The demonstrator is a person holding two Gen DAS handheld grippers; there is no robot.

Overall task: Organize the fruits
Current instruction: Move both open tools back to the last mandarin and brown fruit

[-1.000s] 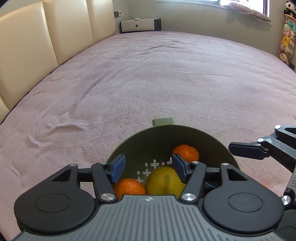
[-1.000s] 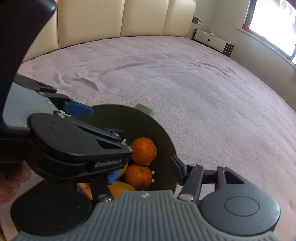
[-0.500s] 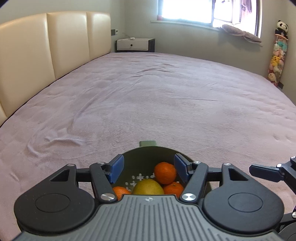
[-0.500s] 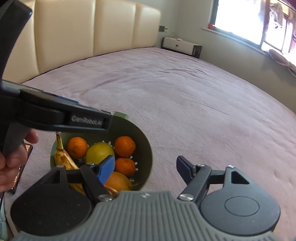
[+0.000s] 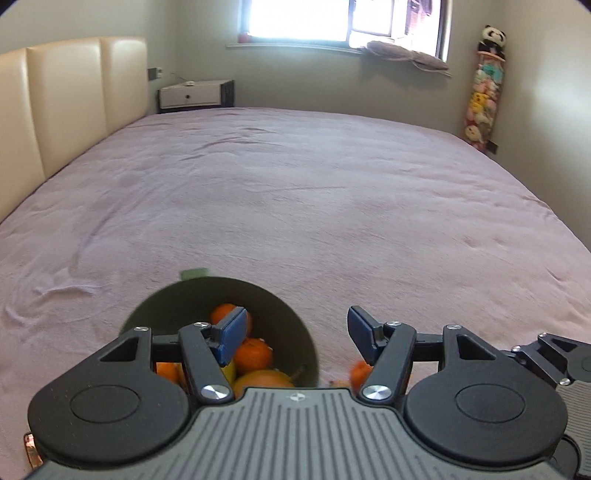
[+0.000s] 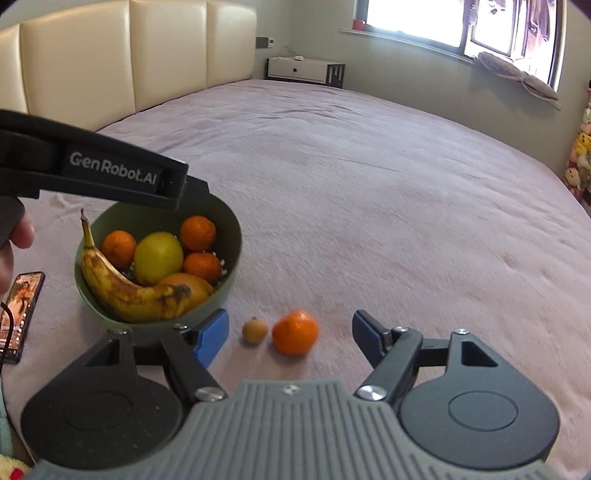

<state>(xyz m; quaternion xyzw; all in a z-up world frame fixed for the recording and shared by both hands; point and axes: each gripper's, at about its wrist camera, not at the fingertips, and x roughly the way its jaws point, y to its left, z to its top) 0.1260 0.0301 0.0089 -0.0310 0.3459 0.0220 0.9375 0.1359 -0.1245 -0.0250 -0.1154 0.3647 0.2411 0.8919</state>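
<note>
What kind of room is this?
Most likely a bedroom: a big bed with a padded headboard, a nightstand in the corner, and stuffed toys by the window.

I read just one marking: "GenRobot.AI" in pale letters along the black body of the left gripper [image 6: 110, 173].

I see a bed [image 5: 295, 206] with a mauve cover and a cream padded headboard [image 5: 70, 107], a white nightstand [image 5: 195, 94] in the corner, a lit window [image 5: 306, 18], stacked plush toys [image 5: 482, 96], and a phone [image 6: 20, 314] lying on the cover.
</note>
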